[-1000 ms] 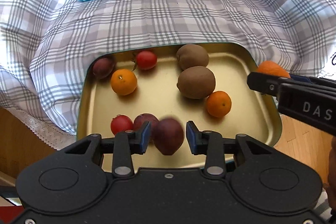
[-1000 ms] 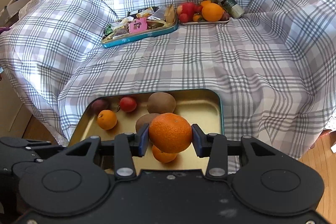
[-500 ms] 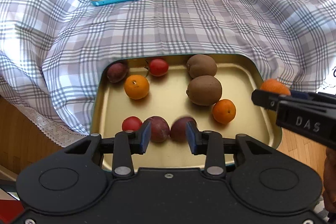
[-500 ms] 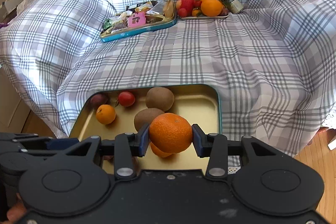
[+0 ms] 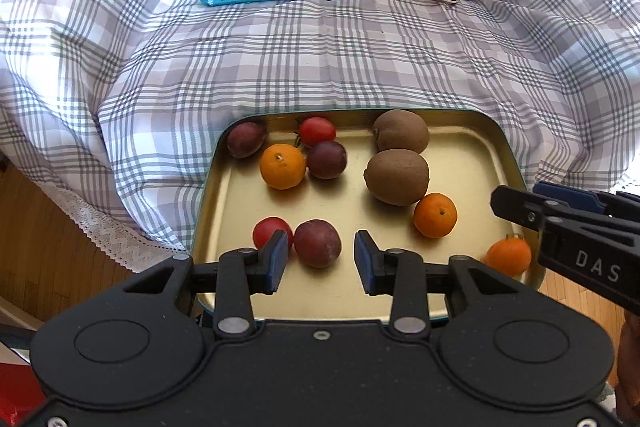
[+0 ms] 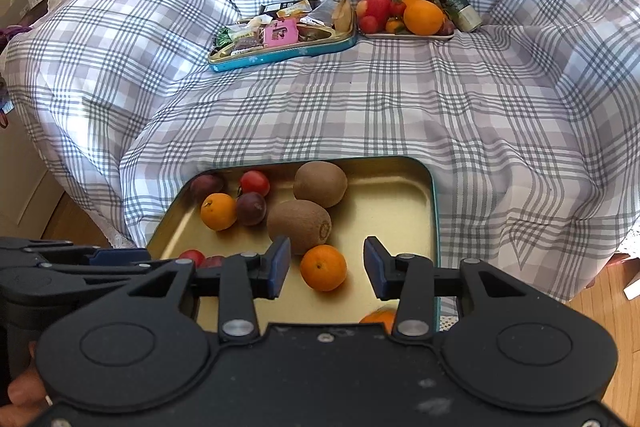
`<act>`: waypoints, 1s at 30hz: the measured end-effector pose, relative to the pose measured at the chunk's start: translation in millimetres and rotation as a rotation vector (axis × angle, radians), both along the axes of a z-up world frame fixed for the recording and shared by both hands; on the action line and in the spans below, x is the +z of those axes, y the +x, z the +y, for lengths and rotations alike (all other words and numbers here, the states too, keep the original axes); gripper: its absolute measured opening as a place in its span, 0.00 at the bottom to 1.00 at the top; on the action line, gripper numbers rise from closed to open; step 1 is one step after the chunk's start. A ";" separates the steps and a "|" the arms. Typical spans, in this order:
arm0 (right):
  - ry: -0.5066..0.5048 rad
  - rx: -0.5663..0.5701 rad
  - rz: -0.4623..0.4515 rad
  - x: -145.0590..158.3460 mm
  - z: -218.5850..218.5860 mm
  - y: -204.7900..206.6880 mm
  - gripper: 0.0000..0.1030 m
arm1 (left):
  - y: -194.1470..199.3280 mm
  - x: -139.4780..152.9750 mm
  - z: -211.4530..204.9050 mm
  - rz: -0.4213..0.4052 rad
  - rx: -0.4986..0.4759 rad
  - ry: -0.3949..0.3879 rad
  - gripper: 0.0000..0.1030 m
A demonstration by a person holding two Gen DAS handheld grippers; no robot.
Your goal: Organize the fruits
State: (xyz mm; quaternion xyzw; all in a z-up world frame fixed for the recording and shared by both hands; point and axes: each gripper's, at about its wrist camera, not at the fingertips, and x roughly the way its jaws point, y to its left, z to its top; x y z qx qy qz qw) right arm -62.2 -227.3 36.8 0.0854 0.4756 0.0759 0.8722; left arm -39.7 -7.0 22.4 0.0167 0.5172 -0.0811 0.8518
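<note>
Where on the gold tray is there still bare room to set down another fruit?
The gold tray is barest in its far right corner, right of the two kiwis, and along the middle strip between them and the left orange. The far left corner is crowded. The near edge holds a tomato, a plum and two small oranges.

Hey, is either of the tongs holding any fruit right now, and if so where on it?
Neither. The left tongs and right tongs stand open and empty over the gold tray; every fruit lies loose in it.
</note>
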 end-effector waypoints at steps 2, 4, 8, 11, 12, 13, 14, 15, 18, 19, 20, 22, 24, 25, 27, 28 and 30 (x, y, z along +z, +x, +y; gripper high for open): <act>-0.008 0.002 -0.002 1.4 1.1 -0.9 0.43 | -0.5 -0.1 1.4 0.001 0.007 0.002 0.44; -0.018 0.004 -0.002 2.6 2.0 -1.3 0.43 | -0.5 0.2 2.9 -0.002 0.014 0.005 0.44; -0.024 0.007 -0.006 4.6 1.8 -2.6 0.43 | -1.6 2.5 5.0 -0.020 0.027 0.015 0.44; -0.023 0.005 -0.005 4.9 1.6 -3.4 0.43 | -2.0 5.4 7.3 -0.038 0.037 0.027 0.44; -0.023 0.005 -0.004 4.9 1.9 -3.4 0.43 | -1.8 6.2 8.2 -0.046 0.038 0.032 0.44; -0.024 0.006 -0.004 4.9 1.8 -3.6 0.43 | -2.5 7.6 9.1 -0.056 0.040 0.038 0.44; -0.024 0.007 -0.004 5.4 1.9 -4.0 0.43 | -3.1 9.1 9.8 -0.066 0.041 0.045 0.44; -0.024 0.008 -0.006 5.9 1.8 -4.4 0.43 | -4.0 10.7 10.0 -0.079 0.044 0.052 0.44; -0.023 0.010 -0.010 8.0 2.2 -5.1 0.43 | -5.3 13.8 10.3 -0.107 0.045 0.071 0.44; -0.021 0.011 -0.011 8.5 2.1 -5.5 0.43 | -5.5 14.2 10.3 -0.111 0.046 0.074 0.44; -0.020 0.011 -0.012 9.0 2.1 -5.8 0.43 | -5.7 14.6 10.2 -0.114 0.045 0.075 0.44; -0.018 0.012 -0.013 10.0 2.1 -6.3 0.43 | -5.8 14.1 9.8 -0.111 0.042 0.073 0.44; -0.017 0.012 -0.013 10.1 2.0 -6.5 0.43 | -5.5 13.9 10.2 -0.108 0.038 0.067 0.44; -0.017 0.012 -0.013 10.1 2.0 -6.5 0.43 | -5.4 13.9 10.3 -0.107 0.036 0.064 0.44; -0.015 0.011 -0.014 10.9 1.8 -7.0 0.43 | -5.8 13.9 10.5 -0.105 0.034 0.062 0.44; -0.014 0.010 -0.014 11.4 2.0 -7.1 0.43 | -5.6 14.0 10.4 -0.105 0.035 0.064 0.44; -0.012 0.008 -0.014 11.7 2.0 -7.1 0.43 | -5.2 13.5 10.4 -0.102 0.038 0.067 0.44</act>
